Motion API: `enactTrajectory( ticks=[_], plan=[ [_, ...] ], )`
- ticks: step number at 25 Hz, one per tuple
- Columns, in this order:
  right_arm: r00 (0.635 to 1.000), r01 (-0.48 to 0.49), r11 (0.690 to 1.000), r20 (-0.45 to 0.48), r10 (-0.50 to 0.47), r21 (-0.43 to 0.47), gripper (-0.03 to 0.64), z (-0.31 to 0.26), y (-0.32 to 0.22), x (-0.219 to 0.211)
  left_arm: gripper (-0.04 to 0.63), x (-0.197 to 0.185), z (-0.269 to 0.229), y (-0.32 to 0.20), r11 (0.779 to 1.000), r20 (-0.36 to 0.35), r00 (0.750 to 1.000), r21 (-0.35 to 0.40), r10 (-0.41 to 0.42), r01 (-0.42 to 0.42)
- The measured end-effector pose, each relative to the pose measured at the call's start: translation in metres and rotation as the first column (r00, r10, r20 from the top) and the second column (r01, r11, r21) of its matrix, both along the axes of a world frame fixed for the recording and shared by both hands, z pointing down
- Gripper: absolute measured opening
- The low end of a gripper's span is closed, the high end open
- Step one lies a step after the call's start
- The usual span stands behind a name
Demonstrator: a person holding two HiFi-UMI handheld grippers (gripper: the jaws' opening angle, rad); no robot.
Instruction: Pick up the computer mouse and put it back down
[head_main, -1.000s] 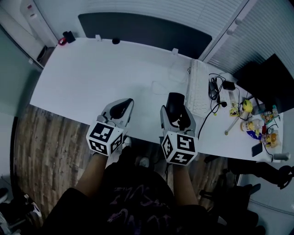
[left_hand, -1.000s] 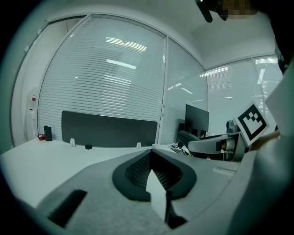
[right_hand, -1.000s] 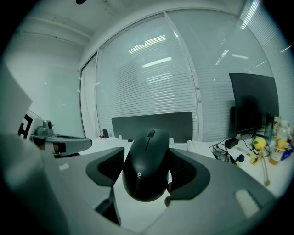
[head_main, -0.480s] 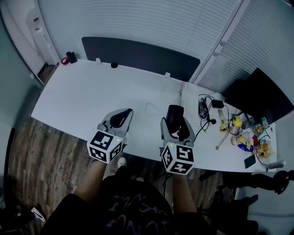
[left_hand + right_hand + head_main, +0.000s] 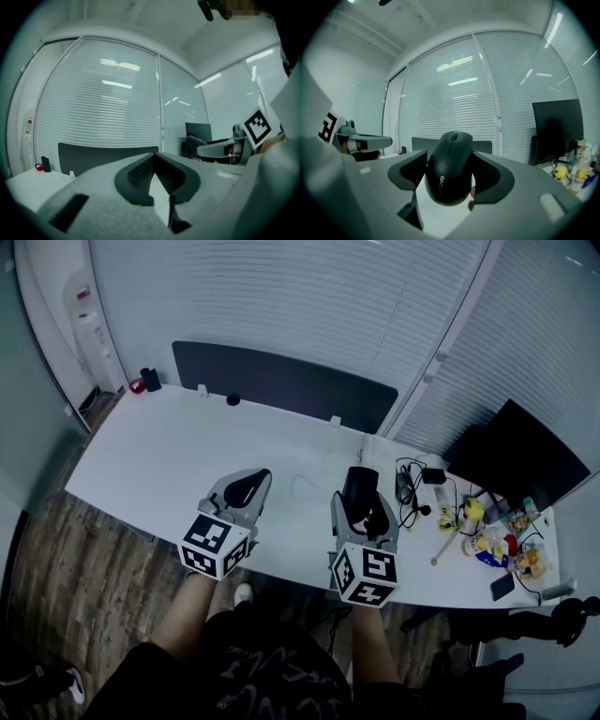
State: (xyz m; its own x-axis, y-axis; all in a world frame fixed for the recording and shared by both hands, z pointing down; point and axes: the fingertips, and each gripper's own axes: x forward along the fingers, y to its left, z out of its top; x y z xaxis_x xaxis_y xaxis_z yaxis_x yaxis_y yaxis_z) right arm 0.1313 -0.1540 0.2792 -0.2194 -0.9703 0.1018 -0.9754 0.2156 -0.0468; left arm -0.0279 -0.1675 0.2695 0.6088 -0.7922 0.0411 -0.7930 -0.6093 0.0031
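A black computer mouse hangs in the air above the white desk. My right gripper is shut on it. In the right gripper view the mouse fills the space between the dark pads, one on each side, with its rear end toward the camera. My left gripper hovers beside it on the left, over the desk's near edge. Its jaws meet at the tips with nothing between them, as the left gripper view also shows. Both grippers point about level.
A dark partition panel runs along the desk's far edge. Cables and a charger lie to the right of the mouse. Farther right are a black monitor, bottles and small clutter and a phone. Wooden floor lies to the left.
Both grippers have risen above the desk, which now looks smaller and farther below. The mouse has stayed in the right gripper's hold.
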Motion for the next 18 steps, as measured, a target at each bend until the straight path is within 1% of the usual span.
enactTrajectory(
  ticks=[9, 18],
  plan=[
    [1.0, -0.002, 1.0, 0.005, 0.001, 0.031, 0.31, -0.013, 0.001, 0.007, 0.002, -0.004, -0.018, 0.002, 0.999, -0.004, 1.0, 0.045, -0.027, 0.027],
    [1.0, 0.011, 0.999, 0.01, -0.012, 0.033, 0.31, -0.016, -0.002, 0.004, 0.002, -0.004, -0.022, 0.0, 0.998, -0.009, 0.999, 0.052, -0.039, 0.04]
  ],
)
